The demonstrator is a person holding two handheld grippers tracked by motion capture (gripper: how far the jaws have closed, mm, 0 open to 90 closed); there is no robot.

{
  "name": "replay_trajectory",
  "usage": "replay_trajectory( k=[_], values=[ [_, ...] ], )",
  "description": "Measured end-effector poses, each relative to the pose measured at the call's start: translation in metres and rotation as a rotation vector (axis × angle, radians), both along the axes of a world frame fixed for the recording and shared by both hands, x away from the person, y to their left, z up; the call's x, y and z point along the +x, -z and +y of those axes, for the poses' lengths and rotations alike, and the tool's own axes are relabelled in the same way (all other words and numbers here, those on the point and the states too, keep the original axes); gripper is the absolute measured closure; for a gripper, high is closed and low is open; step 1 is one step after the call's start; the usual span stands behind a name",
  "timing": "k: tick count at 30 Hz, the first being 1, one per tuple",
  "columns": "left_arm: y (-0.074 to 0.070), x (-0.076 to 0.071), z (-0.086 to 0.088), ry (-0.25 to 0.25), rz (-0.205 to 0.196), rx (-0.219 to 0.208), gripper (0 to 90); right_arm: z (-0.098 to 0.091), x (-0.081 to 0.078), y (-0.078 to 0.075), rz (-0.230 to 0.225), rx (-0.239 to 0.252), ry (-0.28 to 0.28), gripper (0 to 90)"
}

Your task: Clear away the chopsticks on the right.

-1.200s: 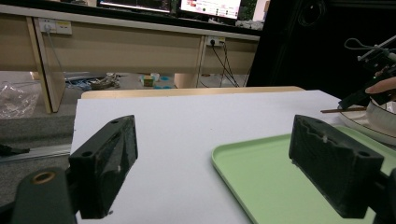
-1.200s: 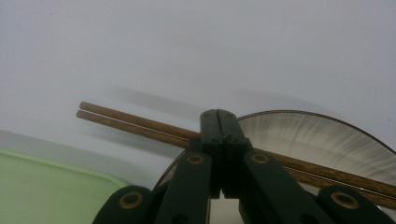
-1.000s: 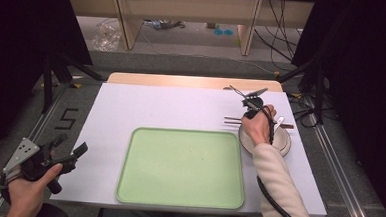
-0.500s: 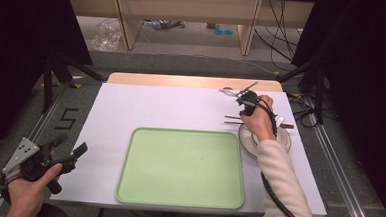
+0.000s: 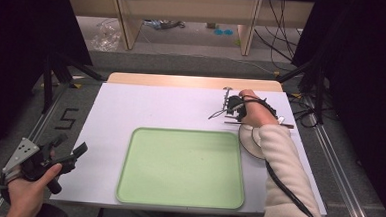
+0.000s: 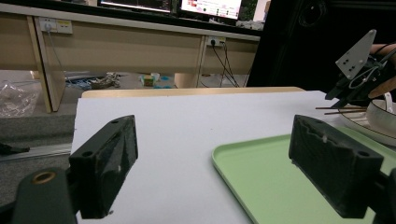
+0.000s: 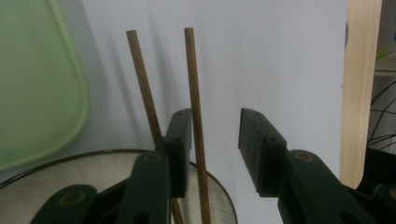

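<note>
Two brown wooden chopsticks [image 7: 191, 79] lie side by side on the white table sheet, their near ends resting on a round white plate [image 7: 46, 196]. My right gripper [image 7: 215, 116] hovers open over them. One stick runs between its jaws close to the left one; the other passes outside that jaw. In the high view my right gripper [image 5: 226, 107] is at the table's far right, just beyond the plate [image 5: 249, 141] and over the chopsticks [image 5: 233, 122]. My left gripper [image 5: 71, 146] is held open off the table's front left corner, nothing between its jaws.
A light green tray [image 5: 183, 168] lies empty in the middle front of the white sheet [image 5: 156, 106]. A white bowl [image 6: 383, 116] sits on the plate. A strip of wooden table edge [image 5: 192, 82] runs along the far side, with cables on the floor beyond.
My right gripper has moved left and slightly nearer, from beyond the plate to over the chopsticks' free ends. The left gripper has stayed put.
</note>
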State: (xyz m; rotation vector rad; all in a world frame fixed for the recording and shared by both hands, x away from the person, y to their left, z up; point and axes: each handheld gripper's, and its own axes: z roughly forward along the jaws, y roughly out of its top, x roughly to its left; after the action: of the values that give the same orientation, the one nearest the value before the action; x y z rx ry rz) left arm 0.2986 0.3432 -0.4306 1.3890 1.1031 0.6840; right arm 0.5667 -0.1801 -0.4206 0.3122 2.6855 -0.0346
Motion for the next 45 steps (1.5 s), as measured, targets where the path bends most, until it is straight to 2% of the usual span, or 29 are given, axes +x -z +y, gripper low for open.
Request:
replay_trajectory(
  k=[5, 11, 13, 18, 20, 24, 28, 29, 30, 31, 34, 35, 36, 38, 39, 40, 41, 42, 43, 44, 45],
  values=[
    [0.0, 0.0, 0.0, -0.003, 0.004, -0.004, 15.4, 0.003, 0.004, 0.005, 0.024, -0.028, -0.021, 70.3],
    [0.0, 0.0, 0.0, -0.003, 0.003, -0.004, 15.4, 0.002, 0.007, 0.011, 0.053, -0.041, -0.009, 73.8],
    [0.0, 0.0, 0.0, -0.003, 0.004, -0.004, 15.4, 0.001, 0.009, 0.012, 0.046, -0.058, -0.022, 75.7],
    [0.0, 0.0, 0.0, -0.004, 0.005, -0.004, 15.4, -0.001, 0.011, 0.013, 0.055, -0.058, -0.024, 84.5],
    [0.0, 0.001, 0.0, 0.006, -0.001, 0.004, 15.4, -0.001, 0.011, 0.012, 0.067, -0.037, -0.029, 85.7],
    [0.0, 0.001, 0.0, 0.006, -0.002, 0.001, 15.5, -0.002, 0.012, 0.009, 0.065, -0.036, -0.041, 87.2],
    [0.0, 0.001, 0.0, 0.005, -0.002, 0.001, 15.5, -0.001, 0.011, 0.001, 0.025, -0.034, -0.059, 87.4],
    [0.0, 0.0, 0.0, 0.005, -0.002, 0.001, 15.5, 0.0, 0.009, 0.0, 0.026, -0.022, -0.042, 87.4],
    [0.0, 0.001, 0.0, 0.005, -0.002, 0.0, 15.5, 0.003, 0.006, -0.007, 0.003, 0.005, -0.026, 87.5],
    [0.0, 0.001, 0.0, 0.005, -0.002, 0.0, 15.5, 0.003, 0.006, -0.007, 0.003, 0.005, -0.026, 87.5],
    [0.0, 0.0, 0.0, -0.001, 0.003, -0.003, 15.5, 0.005, 0.004, -0.021, -0.042, 0.036, -0.031, 87.5],
    [0.0, 0.0, 0.0, 0.0, 0.002, -0.002, 15.5, 0.007, 0.002, -0.029, -0.068, 0.054, -0.041, 87.5],
    [0.0, 0.001, 0.0, 0.006, -0.003, 0.003, 15.5, 0.007, 0.003, -0.035, -0.101, 0.057, -0.082, 87.5],
    [0.0, 0.0, -0.001, -0.009, 0.008, -0.01, 15.5, 0.012, -0.003, -0.049, -0.129, 0.102, -0.058, 87.6],
    [0.0, 0.0, -0.001, -0.01, 0.008, -0.01, 15.5, 0.014, -0.004, -0.056, -0.153, 0.111, -0.095, 87.6],
    [0.0, 0.0, -0.001, -0.01, 0.009, -0.01, 15.5, 0.017, -0.008, -0.062, -0.16, 0.147, -0.083, 87.6],
    [0.0, -0.001, -0.001, -0.01, 0.009, -0.011, 15.5, 0.019, -0.009, -0.068, -0.177, 0.173, -0.112, 87.6],
    [0.0, 0.0, 0.0, 0.001, 0.001, -0.002, 15.5, 0.022, -0.013, -0.073, -0.177, 0.201, -0.101, 87.5],
    [0.0, 0.001, 0.0, 0.006, -0.004, 0.003, 15.5, 0.024, -0.016, -0.078, -0.201, 0.214, -0.113, 87.6],
    [0.0, 0.0, 0.0, -0.005, 0.005, -0.007, 15.5, 0.029, -0.021, -0.088, -0.214, 0.262, -0.123, 87.6],
    [0.0, 0.0, 0.0, -0.001, 0.002, -0.003, 15.5, 0.029, -0.021, -0.088, -0.214, 0.262, -0.123, 87.6]
  ],
)
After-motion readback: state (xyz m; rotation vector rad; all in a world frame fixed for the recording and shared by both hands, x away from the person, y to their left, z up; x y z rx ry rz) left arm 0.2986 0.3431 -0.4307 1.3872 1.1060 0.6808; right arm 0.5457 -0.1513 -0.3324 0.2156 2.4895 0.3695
